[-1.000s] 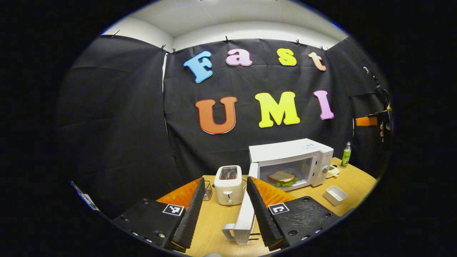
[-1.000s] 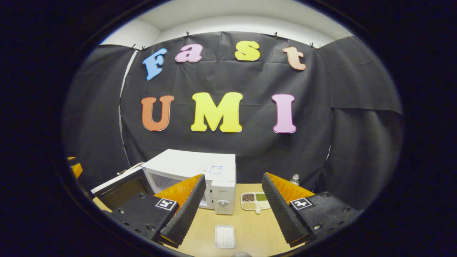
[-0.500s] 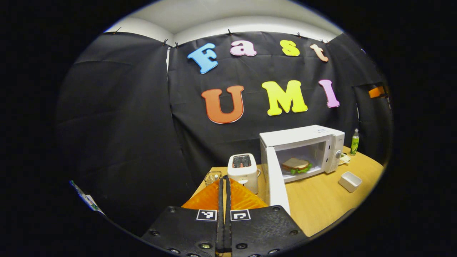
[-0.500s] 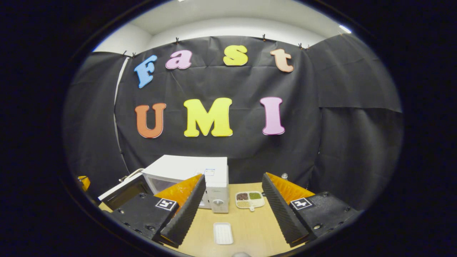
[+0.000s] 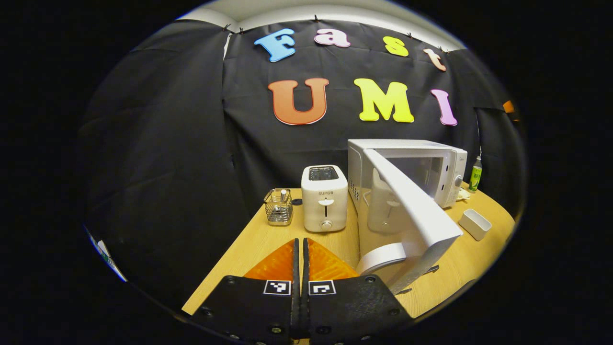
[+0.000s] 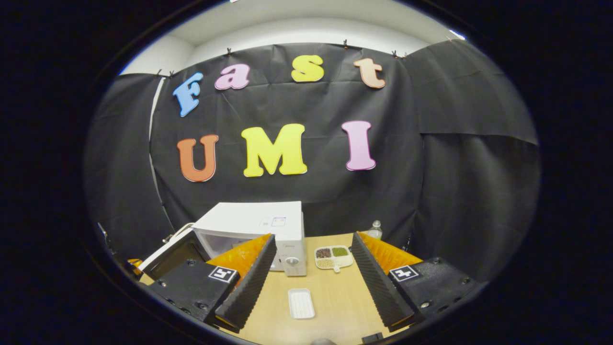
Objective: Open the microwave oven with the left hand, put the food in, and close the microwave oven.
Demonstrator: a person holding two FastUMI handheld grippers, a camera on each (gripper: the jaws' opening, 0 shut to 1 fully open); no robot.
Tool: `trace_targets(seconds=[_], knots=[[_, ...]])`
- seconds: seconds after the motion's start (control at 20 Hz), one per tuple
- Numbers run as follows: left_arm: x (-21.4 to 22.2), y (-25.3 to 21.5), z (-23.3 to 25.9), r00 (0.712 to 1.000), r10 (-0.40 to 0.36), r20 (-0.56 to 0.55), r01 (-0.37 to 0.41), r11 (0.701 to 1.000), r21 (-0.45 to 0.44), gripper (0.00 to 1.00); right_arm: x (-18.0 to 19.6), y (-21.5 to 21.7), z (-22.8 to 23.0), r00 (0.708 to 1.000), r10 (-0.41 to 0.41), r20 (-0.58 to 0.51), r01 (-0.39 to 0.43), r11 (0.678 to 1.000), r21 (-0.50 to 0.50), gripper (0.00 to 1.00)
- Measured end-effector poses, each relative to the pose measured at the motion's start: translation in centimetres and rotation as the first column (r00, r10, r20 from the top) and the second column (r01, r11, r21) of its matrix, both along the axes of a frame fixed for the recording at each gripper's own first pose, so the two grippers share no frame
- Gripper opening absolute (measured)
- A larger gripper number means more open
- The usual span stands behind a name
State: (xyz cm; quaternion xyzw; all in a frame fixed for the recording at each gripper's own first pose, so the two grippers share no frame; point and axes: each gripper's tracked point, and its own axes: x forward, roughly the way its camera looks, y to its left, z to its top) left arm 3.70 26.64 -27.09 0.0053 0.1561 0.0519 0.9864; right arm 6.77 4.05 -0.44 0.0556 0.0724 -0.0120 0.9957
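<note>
The white microwave (image 5: 407, 155) stands at the right of the wooden table (image 5: 258, 239). Its door (image 5: 412, 211) hangs part-way open, outer face toward me, and hides the inside. The door handle (image 5: 383, 256) is close to the right of my left gripper (image 5: 300, 242), which is shut with nothing between its fingers. In the right gripper view the microwave (image 6: 261, 223) sits left of centre with its dark door (image 6: 167, 251) swung out to the left. My right gripper (image 6: 312, 237) is open and empty above the table.
A white toaster (image 5: 324, 199) and a wire basket (image 5: 278, 207) stand left of the microwave. A small white tray (image 5: 474, 224) (image 6: 301, 303), a sectioned dish of grains (image 6: 334, 256) and a bottle (image 5: 475, 175) (image 6: 376, 230) lie to its right.
My left gripper has shut and dropped lower, left of the door. The door has swung from wide open toward the oven and now hides the sandwich. The right gripper has hardly moved.
</note>
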Motion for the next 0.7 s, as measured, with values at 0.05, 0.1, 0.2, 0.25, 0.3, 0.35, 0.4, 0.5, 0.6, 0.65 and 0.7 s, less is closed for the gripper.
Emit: trace_targets(seconds=[0.05, 0.1, 0.2, 0.25, 0.3, 0.35, 0.4, 0.5, 0.6, 0.65, 0.7], knots=[[0.1, -0.1, -0.4, 1.000, -0.006, -0.008, 0.006, 1.000, 0.000, 0.00, 0.0, -0.1, 0.0, 1.000, -0.002, -0.004, 0.002, 1.000, 0.007, 0.91], [0.1, -0.4, -0.5, 1.000, -0.014, -0.010, 0.014, 1.000, -0.004, 0.00, 0.0, -0.2, -0.2, 1.000, -0.003, -0.008, 0.003, 1.000, 0.008, 0.91], [0.4, -0.9, -0.6, 1.000, -0.025, -0.010, 0.025, 1.000, -0.006, 0.00, -0.1, -0.4, 0.0, 1.000, -0.007, -0.009, 0.007, 1.000, 0.008, 0.92], [0.3, -1.5, -0.7, 0.999, -0.037, -0.012, 0.037, 0.999, -0.008, 0.00, -0.1, -0.7, 0.2, 1.000, -0.010, -0.004, 0.011, 1.000, 0.008, 0.92], [0.5, -1.8, -0.6, 0.999, -0.037, -0.010, 0.037, 0.999, 0.007, 0.00, -0.2, -0.6, 0.3, 1.000, -0.010, -0.004, 0.010, 1.000, 0.006, 0.91], [0.6, -2.1, -0.7, 0.999, -0.046, -0.011, 0.046, 0.999, 0.020, 0.00, -0.2, -0.7, 0.3, 1.000, -0.010, -0.004, 0.010, 1.000, 0.004, 1.00], [0.4, -2.6, -0.5, 0.998, -0.056, -0.009, 0.056, 0.998, 0.018, 0.00, -0.3, -0.8, 0.3, 1.000, -0.009, -0.005, 0.009, 1.000, 0.003, 0.92], [0.5, -3.9, -0.6, 0.996, -0.086, -0.005, 0.086, 0.996, 0.009, 0.00, -0.3, -1.0, 0.5, 1.000, -0.009, -0.003, 0.009, 1.000, -0.002, 0.92], [0.7, -5.5, -0.4, 0.993, -0.115, -0.004, 0.115, 0.993, 0.021, 0.10, -0.5, -1.3, 0.6, 1.000, -0.008, 0.002, 0.008, 1.000, -0.007, 0.92], [0.7, -6.2, -0.4, 0.992, -0.129, -0.006, 0.129, 0.991, 0.025, 0.10, -0.4, -1.4, 0.5, 1.000, -0.004, 0.001, 0.004, 1.000, -0.012, 0.92], [0.7, -7.1, -0.3, 0.990, -0.138, -0.004, 0.138, 0.990, 0.031, 0.00, -0.3, -1.6, 0.4, 1.000, -0.005, -0.002, 0.005, 1.000, -0.012, 1.00]])
